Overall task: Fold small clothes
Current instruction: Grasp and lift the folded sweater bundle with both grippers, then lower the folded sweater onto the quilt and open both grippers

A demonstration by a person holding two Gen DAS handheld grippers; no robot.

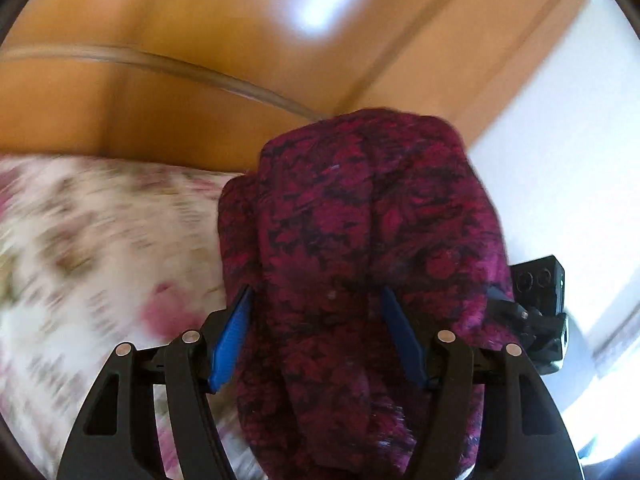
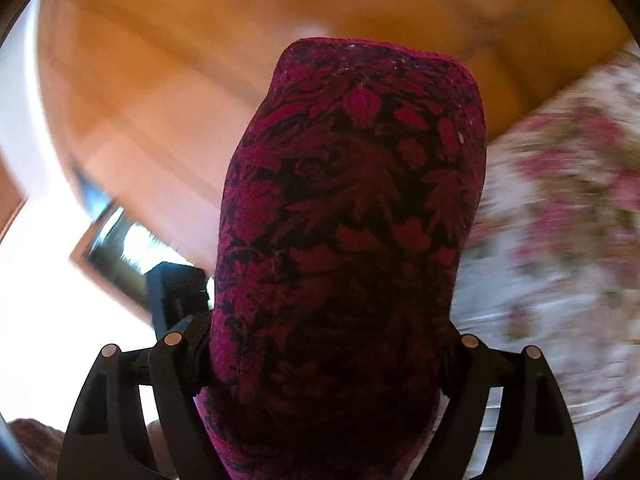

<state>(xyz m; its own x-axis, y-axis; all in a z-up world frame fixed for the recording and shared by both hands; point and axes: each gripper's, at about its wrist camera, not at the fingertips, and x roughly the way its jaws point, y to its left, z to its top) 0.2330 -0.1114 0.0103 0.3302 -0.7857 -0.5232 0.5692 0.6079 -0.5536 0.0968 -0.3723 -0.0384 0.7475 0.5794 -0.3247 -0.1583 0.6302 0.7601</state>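
A: Magenta leaf-print garment (image 1: 360, 260) fills both wrist views, bunched, held clear of the floral bed (image 1: 80, 240) at 9 o'clock.

B: Jaws?

A: Left gripper (image 1: 316, 336) pinching a thick wad; right gripper (image 2: 332, 360) too, fingers buried.

B: Risk?

A: Bulky wads, so cloth could slip & drop crumpled. Blur = fast swing. No labels or writing readable.

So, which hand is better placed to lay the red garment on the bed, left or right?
Left, probably. The left gripper shows its blue fingers on both sides of the garment, with the bedspread beside them. The right gripper is buried under cloth, so its grip cannot be judged.
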